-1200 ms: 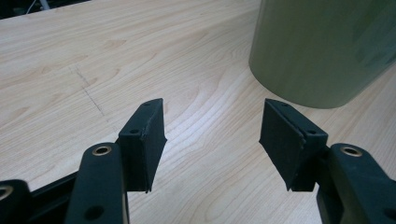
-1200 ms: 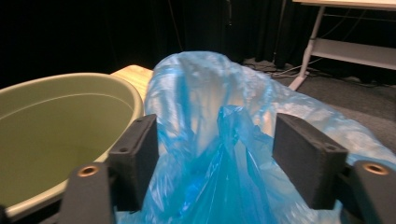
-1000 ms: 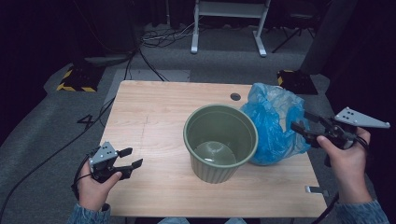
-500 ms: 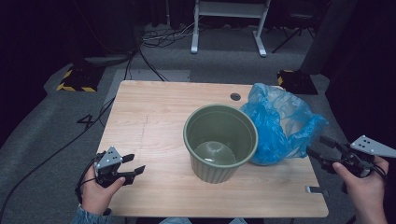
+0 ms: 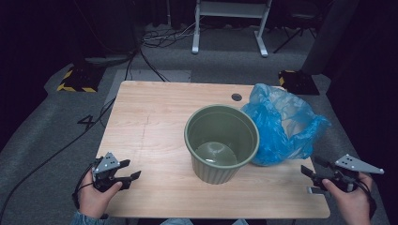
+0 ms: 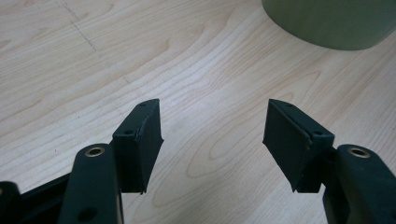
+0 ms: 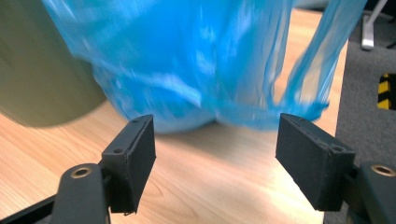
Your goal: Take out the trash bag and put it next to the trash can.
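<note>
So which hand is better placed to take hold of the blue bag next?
Right, probably. The right gripper is open and faces the blue bag just ahead of it. The left gripper, also open, has the green bin in between.

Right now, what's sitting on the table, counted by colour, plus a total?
Green: 1, the ribbed bin
Blue: 1, the crumpled plastic bag beside it
Total: 2 things on the wooden table
</note>
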`<state>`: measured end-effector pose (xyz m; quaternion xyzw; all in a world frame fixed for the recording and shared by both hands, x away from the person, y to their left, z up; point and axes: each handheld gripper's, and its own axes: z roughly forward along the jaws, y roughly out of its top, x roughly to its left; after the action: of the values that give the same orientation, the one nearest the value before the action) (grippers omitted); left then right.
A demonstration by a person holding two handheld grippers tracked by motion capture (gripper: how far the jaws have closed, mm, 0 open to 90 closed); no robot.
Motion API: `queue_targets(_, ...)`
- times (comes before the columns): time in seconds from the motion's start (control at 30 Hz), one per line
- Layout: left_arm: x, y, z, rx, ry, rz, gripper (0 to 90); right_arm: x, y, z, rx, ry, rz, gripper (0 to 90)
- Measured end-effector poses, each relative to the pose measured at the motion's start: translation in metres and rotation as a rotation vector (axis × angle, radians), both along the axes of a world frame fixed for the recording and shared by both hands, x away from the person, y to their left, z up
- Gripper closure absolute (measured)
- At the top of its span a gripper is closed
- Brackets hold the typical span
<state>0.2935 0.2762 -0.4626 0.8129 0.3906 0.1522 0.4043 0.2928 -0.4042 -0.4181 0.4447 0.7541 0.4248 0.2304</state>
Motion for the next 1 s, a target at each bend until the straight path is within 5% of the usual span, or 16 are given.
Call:
queue_targets(0.27,0.000,0.003,-0.005,0.013,0.006,0.005,36.8,0.004,-0.001,-0.033,-0.046,0.042,-0.001,26.8)
queue_targets(0.6,0.002,0.001,-0.015,0.031,0.026,-0.022,35.4,0.006,-0.001,-0.071,-0.048,0.085,0.002,24.5)
queue_targets(0.8,0.008,0.003,-0.024,0.039,0.036,-0.022,33.4,0.010,0.002,-0.084,-0.038,0.104,-0.018,23.8)
queue_targets(1.0,0.012,0.004,-0.030,0.064,0.040,-0.005,29.3,0.018,0.011,-0.085,-0.094,0.129,-0.007,22.3)
